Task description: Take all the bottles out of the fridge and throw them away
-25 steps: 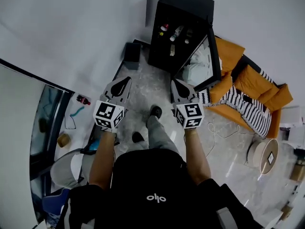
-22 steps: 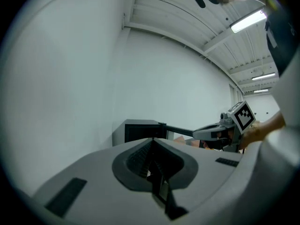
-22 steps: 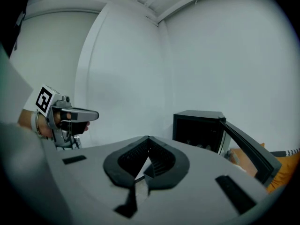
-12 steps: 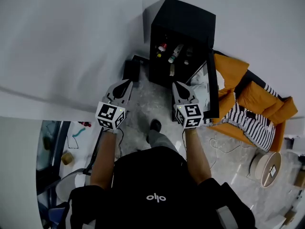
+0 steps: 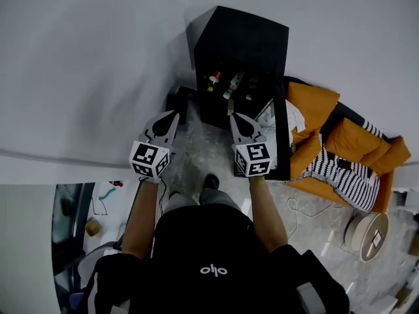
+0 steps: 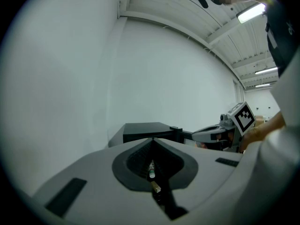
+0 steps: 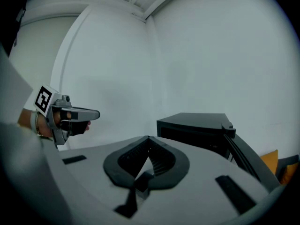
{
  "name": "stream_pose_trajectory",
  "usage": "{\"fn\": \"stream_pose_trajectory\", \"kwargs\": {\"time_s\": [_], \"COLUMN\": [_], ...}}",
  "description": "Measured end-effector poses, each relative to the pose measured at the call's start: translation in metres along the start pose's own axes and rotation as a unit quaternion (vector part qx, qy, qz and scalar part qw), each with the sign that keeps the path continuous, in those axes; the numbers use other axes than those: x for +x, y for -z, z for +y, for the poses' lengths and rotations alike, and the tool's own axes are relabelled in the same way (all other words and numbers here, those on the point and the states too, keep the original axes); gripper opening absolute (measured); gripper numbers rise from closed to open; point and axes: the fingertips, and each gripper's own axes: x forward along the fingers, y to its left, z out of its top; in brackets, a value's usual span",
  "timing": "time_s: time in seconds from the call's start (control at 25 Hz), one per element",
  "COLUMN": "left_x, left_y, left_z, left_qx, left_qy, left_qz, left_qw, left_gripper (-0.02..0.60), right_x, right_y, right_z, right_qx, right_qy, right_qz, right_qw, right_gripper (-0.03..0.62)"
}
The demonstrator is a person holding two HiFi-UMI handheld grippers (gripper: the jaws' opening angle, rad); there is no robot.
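The fridge (image 5: 239,34) is a black cabinet standing with its back to the white wall (image 5: 98,57). Its door (image 5: 283,136) is swung fully open on the right-hand side, and the door's free edge comes out toward the person. The bottles (image 5: 234,86) are on the upper shelf inside the open compartment, several in a row, with at least one more item on the shelf below. None has been taken out.

The left gripper (image 5: 173,113) has its jaws closed together and holds nothing. It is in front of the fridge's left front corner, well apart from it. The right gripper (image 5: 234,116) also has its jaws pressed together and is empty. It is just inside the door's free edge and close to that edge in the head view.

The floor (image 5: 196,156) between the grippers and the fridge opening is open stone tile. A small black box (image 5: 177,100) is on the floor just beside the fridge's left side, against the wall. An orange sofa (image 5: 347,136) with a striped cloth (image 5: 340,169) is behind the open door, on the right. A loose cable (image 5: 298,205) trails over the floor near the sofa's front edge. A round stool (image 5: 370,226) stands farther right.
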Motion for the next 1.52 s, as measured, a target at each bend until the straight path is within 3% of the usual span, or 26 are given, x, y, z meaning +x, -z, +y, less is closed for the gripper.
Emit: {"fn": "stream_pose_trajectory", "kwargs": {"time_s": [0.64, 1.2, 1.52], "left_x": [0.034, 0.026, 0.048], "left_y": [0.006, 0.039, 0.076], "left_z": [0.004, 0.079, 0.116], "left_qx": [-0.010, -0.026, -0.036], "left_qy": [0.037, 0.054, 0.076], "left_qz": [-0.001, -0.008, 0.006], "left_qw": [0.9993, 0.9982, 0.9964], "left_gripper": [0.000, 0.000, 0.000], "right_x": [0.001, 0.076, 0.137], "right_y": [0.007, 0.010, 0.039], "right_z": [-0.012, 0.019, 0.015], "right_qx": [0.006, -0.014, -0.010], "right_qy": [0.023, 0.035, 0.060], "right_qz": [0.015, 0.025, 0.035], "right_qw": [1.000, 0.999, 0.998], "right_gripper": [0.003, 0.003, 0.003]}}
